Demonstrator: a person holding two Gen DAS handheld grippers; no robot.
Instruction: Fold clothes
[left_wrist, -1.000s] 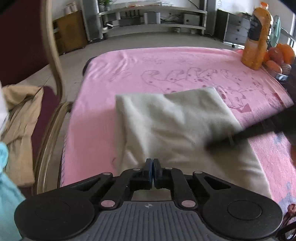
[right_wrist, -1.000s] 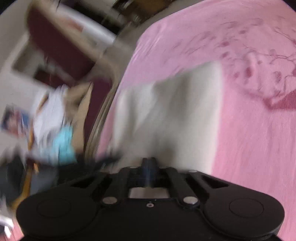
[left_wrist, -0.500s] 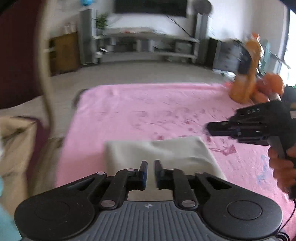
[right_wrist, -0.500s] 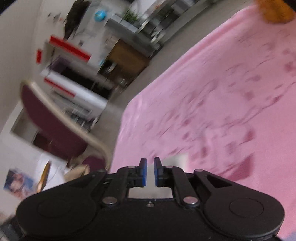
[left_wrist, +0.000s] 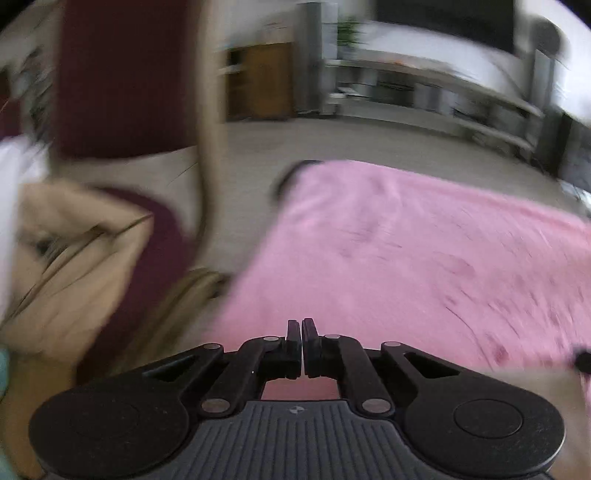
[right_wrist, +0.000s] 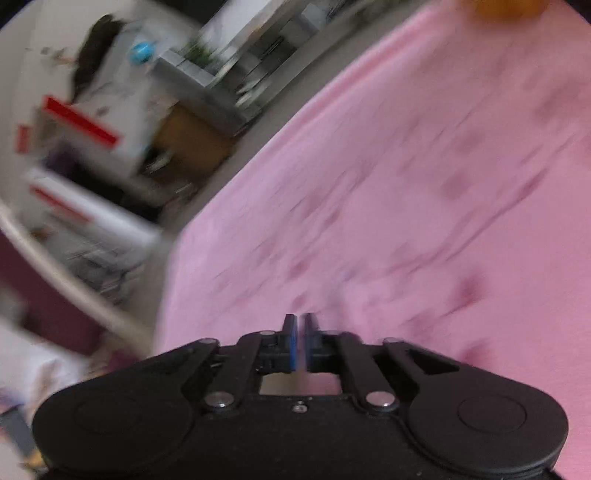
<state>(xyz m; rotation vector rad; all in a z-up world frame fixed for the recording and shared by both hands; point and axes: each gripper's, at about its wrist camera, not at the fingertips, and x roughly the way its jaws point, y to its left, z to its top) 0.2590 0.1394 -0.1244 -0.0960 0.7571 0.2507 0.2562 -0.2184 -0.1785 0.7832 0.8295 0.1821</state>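
Observation:
My left gripper (left_wrist: 302, 328) hovers over the near left edge of the pink blanket (left_wrist: 406, 258). Its jaws are closing to a thin slit with nothing between them. To its left, a beige garment (left_wrist: 74, 258) lies crumpled on the maroon chair (left_wrist: 122, 74), with white cloth (left_wrist: 11, 184) beside it. My right gripper (right_wrist: 300, 325) is over the pink blanket (right_wrist: 406, 184), its blue pads (right_wrist: 291, 343) almost together and holding nothing. A pale blurred strip (left_wrist: 535, 376) at the lower right may be the folded cloth. Both views are blurred.
The chair's wooden frame (left_wrist: 207, 129) rises next to the blanket's left edge. Grey floor, a brown cabinet (left_wrist: 262, 81) and low shelves (left_wrist: 424, 81) lie beyond. White and red boxes (right_wrist: 81, 129) stand off to the left, and an orange object (right_wrist: 502, 7) sits at the blanket's far corner.
The left view has swung left toward the chair, so the folded beige cloth and the right gripper have left it. The left jaws have narrowed. The right view has also shifted left.

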